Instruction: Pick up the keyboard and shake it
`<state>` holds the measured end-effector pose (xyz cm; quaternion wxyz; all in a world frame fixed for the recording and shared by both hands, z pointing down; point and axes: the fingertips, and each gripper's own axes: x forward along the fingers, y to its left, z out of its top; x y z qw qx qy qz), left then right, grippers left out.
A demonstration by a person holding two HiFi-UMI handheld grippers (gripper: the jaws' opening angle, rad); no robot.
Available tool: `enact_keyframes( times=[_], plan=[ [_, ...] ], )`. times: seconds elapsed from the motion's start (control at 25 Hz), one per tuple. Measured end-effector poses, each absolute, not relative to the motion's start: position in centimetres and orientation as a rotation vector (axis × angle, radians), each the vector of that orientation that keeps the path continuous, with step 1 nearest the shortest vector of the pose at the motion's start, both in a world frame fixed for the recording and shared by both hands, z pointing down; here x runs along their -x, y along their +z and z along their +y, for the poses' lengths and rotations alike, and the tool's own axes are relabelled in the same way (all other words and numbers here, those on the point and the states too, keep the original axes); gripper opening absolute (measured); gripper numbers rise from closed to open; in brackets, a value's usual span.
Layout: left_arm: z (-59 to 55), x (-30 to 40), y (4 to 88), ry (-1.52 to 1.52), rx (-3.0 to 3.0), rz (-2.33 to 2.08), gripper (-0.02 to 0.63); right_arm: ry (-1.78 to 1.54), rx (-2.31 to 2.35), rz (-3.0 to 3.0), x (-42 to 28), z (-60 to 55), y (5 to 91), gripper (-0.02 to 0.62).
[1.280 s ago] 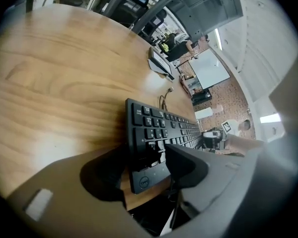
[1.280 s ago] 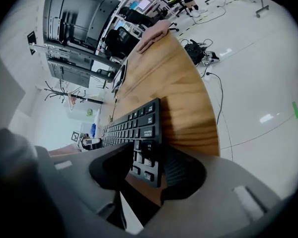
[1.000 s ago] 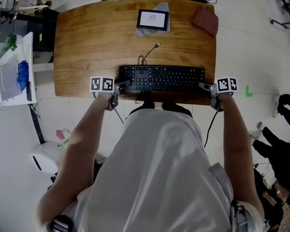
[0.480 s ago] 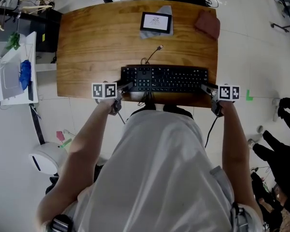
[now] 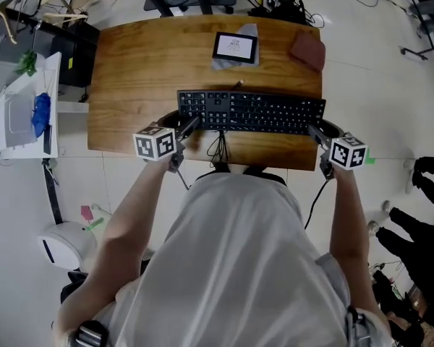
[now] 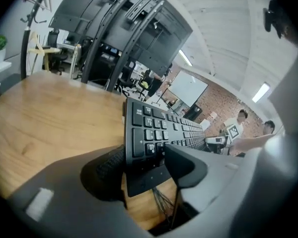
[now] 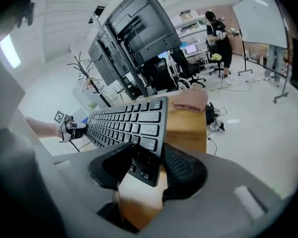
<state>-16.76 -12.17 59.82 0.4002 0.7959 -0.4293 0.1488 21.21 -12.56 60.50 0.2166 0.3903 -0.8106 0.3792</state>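
Fingers of the left gripper are clamped on the left short end of the black, flat, full-size plastic keyboard, one pad on the key face and one underneath. Those of the right gripper pinch the opposite end the same way. The right pair has just been spreading a little, yet the end sits between its pads and they press on it. Both gripper views show the board held clear of the rounded wooden worktop and tilted, its thin black cable dangling from the middle. It looks light and fairly stiff, though long enough to flex when shaken. The smooth casing and loose keycaps give the pads little to bite, so I judge the end edges, taken deep and squarely, the best hold. The trailing cable may snag or swing.
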Motion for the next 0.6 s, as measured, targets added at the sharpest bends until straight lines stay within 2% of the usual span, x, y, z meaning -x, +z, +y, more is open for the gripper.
enact_keyframes(
  times=[0.28,0.6],
  plan=[
    [-15.8,15.8,51.2,0.204,-2.314,-1.200,0.238,0.666,-1.269,-2.449,-22.3,-15.3,52.5,0.193],
    [-17.8,15.0,43.6,0.141,-2.594,-1.236,0.236,0.370,-1.440,-2.532,-22.9,-16.4,44.6,0.193]
  ],
)
